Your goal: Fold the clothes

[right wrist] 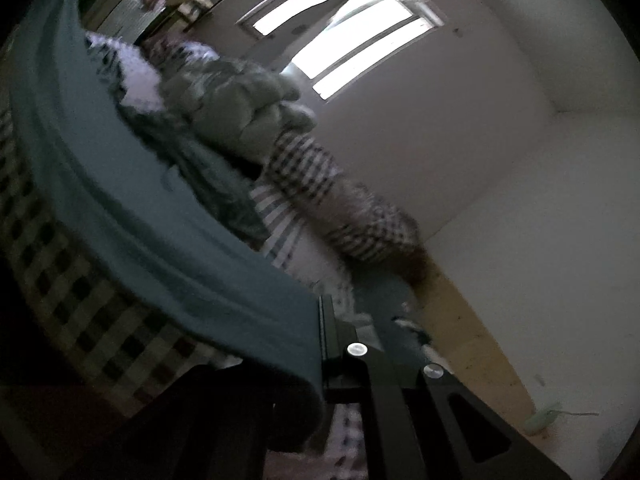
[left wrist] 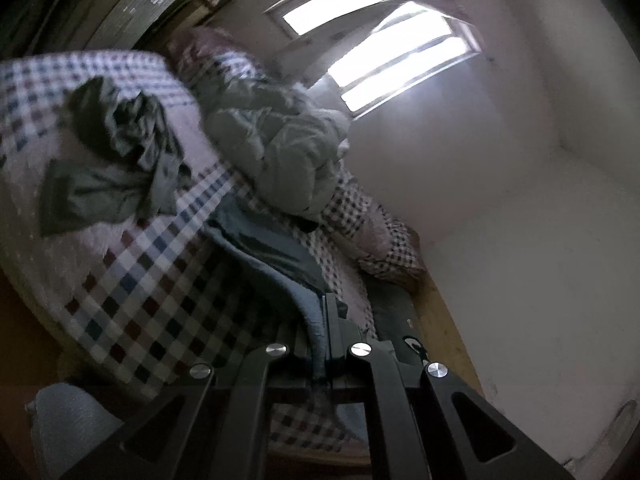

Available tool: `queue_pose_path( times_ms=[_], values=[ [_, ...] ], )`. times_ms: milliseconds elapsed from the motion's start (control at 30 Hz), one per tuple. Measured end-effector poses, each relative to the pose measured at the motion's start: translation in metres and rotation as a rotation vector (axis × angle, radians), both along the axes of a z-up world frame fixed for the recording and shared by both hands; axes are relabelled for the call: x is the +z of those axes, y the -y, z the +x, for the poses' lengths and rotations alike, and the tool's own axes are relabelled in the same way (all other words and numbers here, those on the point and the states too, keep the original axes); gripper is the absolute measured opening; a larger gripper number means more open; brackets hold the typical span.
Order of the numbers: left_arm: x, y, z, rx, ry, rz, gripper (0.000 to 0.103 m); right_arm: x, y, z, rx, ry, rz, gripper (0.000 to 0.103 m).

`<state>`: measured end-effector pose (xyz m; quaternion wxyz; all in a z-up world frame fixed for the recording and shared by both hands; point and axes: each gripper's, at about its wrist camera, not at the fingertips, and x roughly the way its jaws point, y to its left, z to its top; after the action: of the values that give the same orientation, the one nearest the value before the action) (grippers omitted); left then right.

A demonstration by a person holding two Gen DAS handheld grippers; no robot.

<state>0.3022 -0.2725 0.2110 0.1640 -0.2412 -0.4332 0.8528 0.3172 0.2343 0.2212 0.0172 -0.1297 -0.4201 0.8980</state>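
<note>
A blue-grey garment (left wrist: 256,240) lies across the checked bedspread (left wrist: 132,296), and its hem runs into my left gripper (left wrist: 322,320), which is shut on it. In the right wrist view the same blue-grey garment (right wrist: 132,208) stretches as a wide band from the top left down to my right gripper (right wrist: 320,332), which is shut on its edge and lifted above the bed. The cloth hides the right gripper's left finger.
A crumpled dark green garment (left wrist: 120,152) lies on the bed to the left. A bunched grey-green quilt (left wrist: 280,148) sits further back by a checked pillow (left wrist: 384,236). A bright window (left wrist: 380,40) and white wall (left wrist: 520,240) stand behind; a wooden bed edge (left wrist: 440,328) runs along the wall.
</note>
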Motion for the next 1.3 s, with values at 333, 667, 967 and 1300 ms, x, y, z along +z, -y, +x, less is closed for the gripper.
queue_pose_path(
  times_ms=[333, 667, 967, 1300],
  values=[
    [0.042, 0.007, 0.047, 0.004, -0.104, -0.032, 0.002, 0.065, -0.008, 0.036, 0.004, -0.107, -0.028, 0.0],
    [0.071, 0.011, 0.082, 0.015, -0.183, -0.054, 0.002, 0.1, -0.007, 0.085, 0.032, -0.179, -0.048, 0.0],
    [0.087, 0.016, 0.099, 0.015, -0.236, -0.036, 0.002, 0.124, -0.009, 0.119, 0.035, -0.226, -0.057, 0.0],
    [0.095, 0.016, 0.114, 0.007, -0.262, 0.007, 0.002, 0.145, -0.013, 0.146, 0.032, -0.272, -0.071, 0.0]
  ],
)
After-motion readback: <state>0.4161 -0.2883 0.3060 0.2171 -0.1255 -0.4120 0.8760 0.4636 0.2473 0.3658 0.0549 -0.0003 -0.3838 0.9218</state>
